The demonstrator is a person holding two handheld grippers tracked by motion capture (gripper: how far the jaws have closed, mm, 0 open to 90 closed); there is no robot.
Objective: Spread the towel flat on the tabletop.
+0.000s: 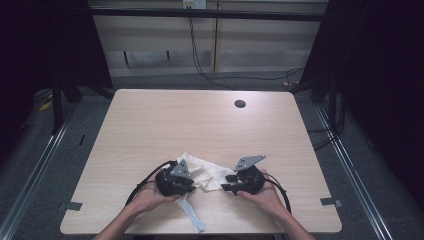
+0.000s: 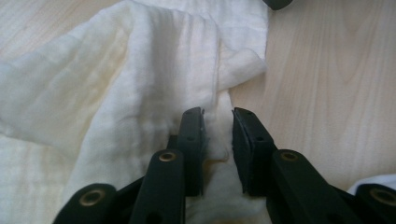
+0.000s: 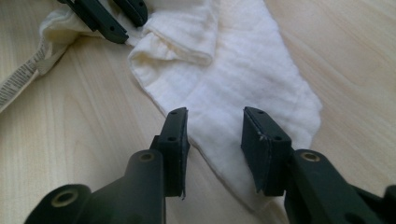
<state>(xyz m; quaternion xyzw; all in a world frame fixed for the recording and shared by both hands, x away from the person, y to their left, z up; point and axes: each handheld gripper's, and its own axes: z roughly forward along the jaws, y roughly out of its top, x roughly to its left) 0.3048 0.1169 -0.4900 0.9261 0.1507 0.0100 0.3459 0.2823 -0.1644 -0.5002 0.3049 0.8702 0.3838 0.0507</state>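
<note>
White cloth (image 1: pixel 210 172) between both tongs, near table's (image 1: pixel 200 120) front edge.

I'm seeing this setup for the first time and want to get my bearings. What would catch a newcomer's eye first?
The crumpled white gauzy cloth stands out, lying on the near middle of the pale wooden table with a ribbed strap trailing toward the front edge. Two hand-held black grippers flank it: the left gripper has its jaws apart over a fold of cloth, and the right gripper straddles the cloth's tapered corner, jaws open.
</note>
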